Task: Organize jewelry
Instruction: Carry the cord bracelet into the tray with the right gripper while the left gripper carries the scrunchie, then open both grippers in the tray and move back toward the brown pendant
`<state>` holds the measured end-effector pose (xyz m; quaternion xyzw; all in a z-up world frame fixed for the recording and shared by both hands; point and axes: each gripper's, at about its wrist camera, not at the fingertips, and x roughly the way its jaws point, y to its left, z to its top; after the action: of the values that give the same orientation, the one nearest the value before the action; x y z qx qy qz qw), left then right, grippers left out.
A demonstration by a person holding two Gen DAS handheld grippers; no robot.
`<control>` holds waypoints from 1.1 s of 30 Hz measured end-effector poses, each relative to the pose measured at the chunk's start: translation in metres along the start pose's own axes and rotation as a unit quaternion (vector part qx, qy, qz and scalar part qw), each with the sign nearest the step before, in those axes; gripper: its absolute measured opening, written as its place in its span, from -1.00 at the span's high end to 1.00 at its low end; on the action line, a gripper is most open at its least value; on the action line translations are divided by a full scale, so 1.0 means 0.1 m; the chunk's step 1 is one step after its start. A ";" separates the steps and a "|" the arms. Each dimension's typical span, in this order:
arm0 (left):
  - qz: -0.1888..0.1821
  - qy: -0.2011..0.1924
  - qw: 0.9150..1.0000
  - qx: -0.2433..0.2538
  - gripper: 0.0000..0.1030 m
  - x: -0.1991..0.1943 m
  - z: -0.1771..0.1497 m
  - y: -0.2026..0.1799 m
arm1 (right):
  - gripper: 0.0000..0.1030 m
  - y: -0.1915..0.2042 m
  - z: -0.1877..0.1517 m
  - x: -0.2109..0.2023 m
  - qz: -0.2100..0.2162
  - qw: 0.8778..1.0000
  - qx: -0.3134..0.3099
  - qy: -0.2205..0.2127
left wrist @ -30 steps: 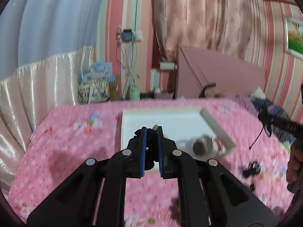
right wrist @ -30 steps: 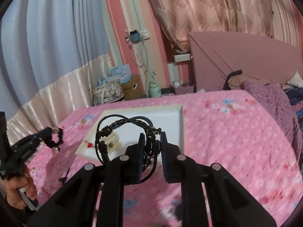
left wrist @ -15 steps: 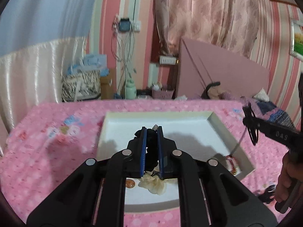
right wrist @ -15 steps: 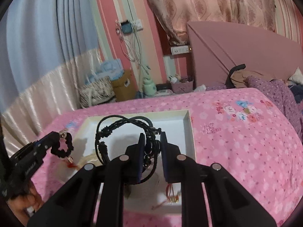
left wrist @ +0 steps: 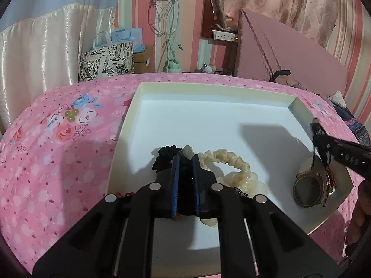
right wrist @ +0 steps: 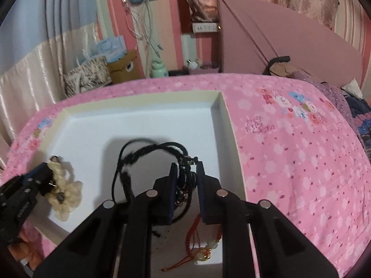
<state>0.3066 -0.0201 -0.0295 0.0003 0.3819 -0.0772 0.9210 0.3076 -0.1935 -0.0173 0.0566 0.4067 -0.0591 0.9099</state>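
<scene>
A shallow white tray (left wrist: pixel 208 92) (right wrist: pixel 222 120) lies on the pink bed. My left gripper (left wrist: pixel 185 159) is shut on a black hair scrunchie (left wrist: pixel 163 156) with a pale bead, low over the tray floor, right beside a cream scrunchie (left wrist: pixel 234 163) (right wrist: pixel 63 192). My right gripper (right wrist: pixel 187 165) is shut on a bundle of black cord bracelets (right wrist: pixel 143 153) that loops out to the left above the tray. A round watch (left wrist: pixel 308 191) lies in the tray's right corner. A red cord charm (right wrist: pixel 201 247) lies under the right gripper.
The pink floral bedspread (left wrist: pixel 58 153) surrounds the tray. Behind the bed stand a patterned bag (left wrist: pixel 106 62), a cardboard box (right wrist: pixel 123 66), hanging cables (left wrist: pixel 167 27) and a pink headboard (left wrist: pixel 289 55). A hand (right wrist: pixel 20 247) shows at the lower left of the right wrist view.
Both grippers have come down and forward from above the bed to low over the tray, each still holding its item. The tray and its contents now fill both views.
</scene>
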 end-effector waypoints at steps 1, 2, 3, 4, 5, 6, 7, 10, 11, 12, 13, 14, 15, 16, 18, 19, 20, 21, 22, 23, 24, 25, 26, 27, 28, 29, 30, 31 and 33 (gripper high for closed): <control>0.001 0.002 1.000 -0.002 0.82 0.02 0.01 0.00 | 0.69 -0.01 -0.02 0.02 -0.005 1.000 0.002 0.004; 0.001 0.005 1.000 -0.003 0.81 0.03 0.00 0.00 | 0.69 -0.02 -0.02 0.05 -0.013 1.000 0.006 0.009; 0.001 0.009 1.000 -0.007 0.80 0.05 0.01 0.01 | 0.69 -0.02 -0.01 0.10 -0.018 1.000 0.006 0.014; 0.000 0.011 1.000 -0.008 0.79 0.06 0.01 0.00 | 0.69 -0.01 -0.03 0.14 -0.023 1.000 0.004 0.019; -0.001 0.013 1.000 -0.010 0.78 0.07 0.03 -0.02 | 0.69 -0.01 -0.03 0.16 -0.025 0.999 0.003 0.019; -0.002 0.014 1.000 -0.011 0.78 0.07 0.03 -0.02 | 0.69 -0.01 -0.02 0.17 -0.025 0.999 0.004 0.020; -0.002 0.014 1.000 -0.013 0.78 0.07 0.04 -0.01 | 0.69 -0.01 -0.02 0.17 -0.024 1.000 0.006 0.020; 0.000 0.013 1.000 -0.011 0.76 0.08 0.04 -0.04 | 0.63 -0.01 -0.03 0.17 -0.019 1.000 0.009 0.017; 0.002 0.013 1.000 -0.009 0.76 0.08 0.04 -0.05 | 0.63 0.00 -0.04 0.16 -0.014 1.000 0.011 0.014; 0.005 0.012 1.000 -0.009 0.73 0.06 0.02 -0.03 | 0.63 -0.01 -0.03 0.16 -0.011 1.000 0.013 0.012; 0.010 0.012 1.000 -0.009 0.59 0.06 0.02 -0.02 | 0.63 0.00 -0.03 0.13 -0.007 1.000 0.014 0.008; 0.012 0.012 1.000 -0.011 0.46 0.05 0.01 0.00 | 0.63 0.00 -0.04 0.10 -0.002 1.000 0.016 0.002; 0.013 0.011 1.000 -0.014 0.44 0.05 0.01 0.01 | 0.63 0.01 -0.03 0.06 0.002 1.000 0.018 -0.003; 0.014 0.007 1.000 -0.019 0.36 0.03 0.01 0.03 | 0.63 0.00 -0.01 0.03 0.006 1.000 0.021 -0.010; 0.016 -0.002 0.999 -0.030 -0.16 -0.02 0.01 0.06 | 0.56 0.00 0.02 -0.10 0.018 0.999 0.029 -0.026; 0.013 -0.012 0.999 -0.040 -0.42 -0.07 0.02 0.08 | 0.44 0.00 0.04 -0.16 0.022 0.999 0.033 -0.036; 0.008 -0.020 0.999 -0.047 -0.49 -0.13 0.03 0.10 | 0.38 -0.01 0.06 -0.26 0.028 0.998 0.037 -0.049; 0.008 -0.022 0.999 -0.047 -0.54 -0.15 0.03 0.11 | 0.32 -0.02 0.08 -0.34 0.032 0.997 0.039 -0.059; 0.012 -0.023 0.999 -0.045 -0.65 -0.18 0.03 0.11 | 0.31 -0.02 0.10 -0.39 0.034 0.997 0.040 -0.064; 0.017 -0.030 0.999 -0.043 -0.67 -0.21 0.02 0.12 | 0.31 -0.03 0.11 -0.48 0.039 0.996 0.044 -0.074; 0.018 -0.029 0.998 -0.043 -0.67 -0.22 0.02 0.12 | 0.31 -0.04 0.13 -0.53 0.043 0.995 0.046 -0.079; 0.014 -0.028 0.999 -0.045 -0.67 -0.24 0.02 0.13 | 0.31 -0.05 0.14 -0.57 0.046 0.994 0.048 -0.083; 0.011 -0.028 0.998 -0.046 -0.67 -0.26 0.04 0.14 | 0.31 -0.05 0.15 -0.65 0.053 0.993 0.049 -0.091; 0.008 -0.032 0.998 -0.047 -0.67 -0.31 0.06 0.15 | 0.31 -0.05 0.17 -0.70 0.060 0.992 0.048 -0.097; 0.007 -0.043 0.998 -0.053 -0.69 -0.38 0.11 0.17 | 0.31 -0.03 0.18 -0.75 0.065 0.992 0.044 -0.100; 0.003 -0.053 0.997 -0.062 -0.75 -0.45 0.15 0.21 | 0.31 -0.03 0.20 -0.84 0.066 0.991 0.040 -0.108; -0.013 -0.064 0.995 -0.075 -0.77 -0.54 0.19 0.24 | 0.31 -0.04 0.20 -0.90 0.069 0.990 0.039 -0.114; -0.024 -0.070 0.994 -0.081 -0.79 -0.60 0.22 0.26 | 0.31 -0.05 0.19 -0.97 0.074 0.989 0.041 -0.119; -0.033 -0.082 0.992 -0.090 -0.79 -0.74 0.25 0.29 | 0.30 -0.09 0.14 -1.12 0.082 0.988 0.036 -0.126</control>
<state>0.2761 0.0174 0.0386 -0.1013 0.3107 -0.0730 0.9423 0.2427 -0.1976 0.0751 0.1148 0.2806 -0.0055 0.9529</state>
